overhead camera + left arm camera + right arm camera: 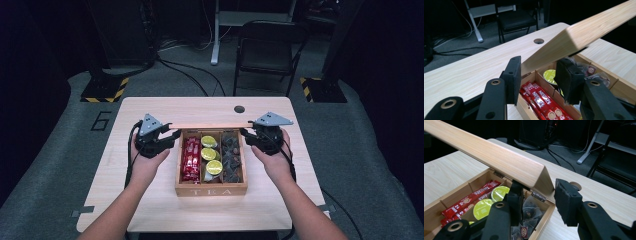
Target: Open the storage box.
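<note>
A: How do the jaws stand?

B: The left gripper (537,75) pinches one end of the raised lid (584,35); the right gripper (536,200) pinches the other end, each closed down on the wood.

A: And the lid?

B: Tilted up on its hinges over the tea box (211,190), which sits mid-table (150,210) with red sachets (191,159), green capsules (209,154) and tea bags (231,157) inside.

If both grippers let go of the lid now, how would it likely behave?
The lid is a stiff wooden panel, so it shouldn't flex. Hinged at the box's back and held part-open, it would probably swing, not slide. Which way it falls is unclear.
</note>
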`<action>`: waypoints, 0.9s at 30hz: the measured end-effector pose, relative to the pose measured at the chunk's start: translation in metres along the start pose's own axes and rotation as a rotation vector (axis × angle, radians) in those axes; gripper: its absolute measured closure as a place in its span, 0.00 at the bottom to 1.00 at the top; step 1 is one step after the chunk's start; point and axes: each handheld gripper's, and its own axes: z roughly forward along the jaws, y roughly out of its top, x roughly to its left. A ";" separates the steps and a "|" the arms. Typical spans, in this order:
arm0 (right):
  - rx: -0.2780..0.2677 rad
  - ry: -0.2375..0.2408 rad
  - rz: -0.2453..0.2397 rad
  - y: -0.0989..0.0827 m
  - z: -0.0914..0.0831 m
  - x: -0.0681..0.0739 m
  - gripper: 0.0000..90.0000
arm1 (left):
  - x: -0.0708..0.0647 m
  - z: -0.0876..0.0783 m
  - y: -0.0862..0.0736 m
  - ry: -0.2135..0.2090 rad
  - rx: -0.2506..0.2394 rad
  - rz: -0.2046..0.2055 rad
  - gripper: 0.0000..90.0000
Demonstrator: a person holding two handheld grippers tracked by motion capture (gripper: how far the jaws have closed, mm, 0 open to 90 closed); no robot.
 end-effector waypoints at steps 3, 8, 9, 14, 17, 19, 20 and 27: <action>0.002 0.004 -0.009 0.001 0.001 -0.001 0.65 | 0.002 0.002 0.000 0.004 -0.003 -0.001 0.67; 0.001 0.003 0.001 0.003 0.002 -0.002 0.65 | 0.002 0.004 0.001 0.013 -0.007 0.003 0.68; 0.004 0.003 0.005 0.003 0.002 -0.002 0.65 | 0.002 0.004 0.001 0.015 -0.009 0.006 0.68; 0.009 0.002 0.005 0.006 0.004 -0.004 0.65 | 0.003 0.006 0.004 0.021 -0.004 0.014 0.69; 0.005 0.009 0.015 0.008 0.005 -0.006 0.65 | 0.006 0.007 0.006 0.016 -0.004 0.007 0.68; 0.001 0.017 0.025 0.008 0.006 -0.008 0.63 | 0.007 0.008 0.008 0.014 0.001 0.003 0.69; 0.001 0.017 0.024 0.008 0.008 -0.009 0.63 | 0.007 0.009 0.009 0.013 -0.001 -0.003 0.69; 0.014 0.007 0.024 0.007 0.020 -0.014 0.61 | 0.012 0.014 0.016 0.022 -0.005 -0.030 0.69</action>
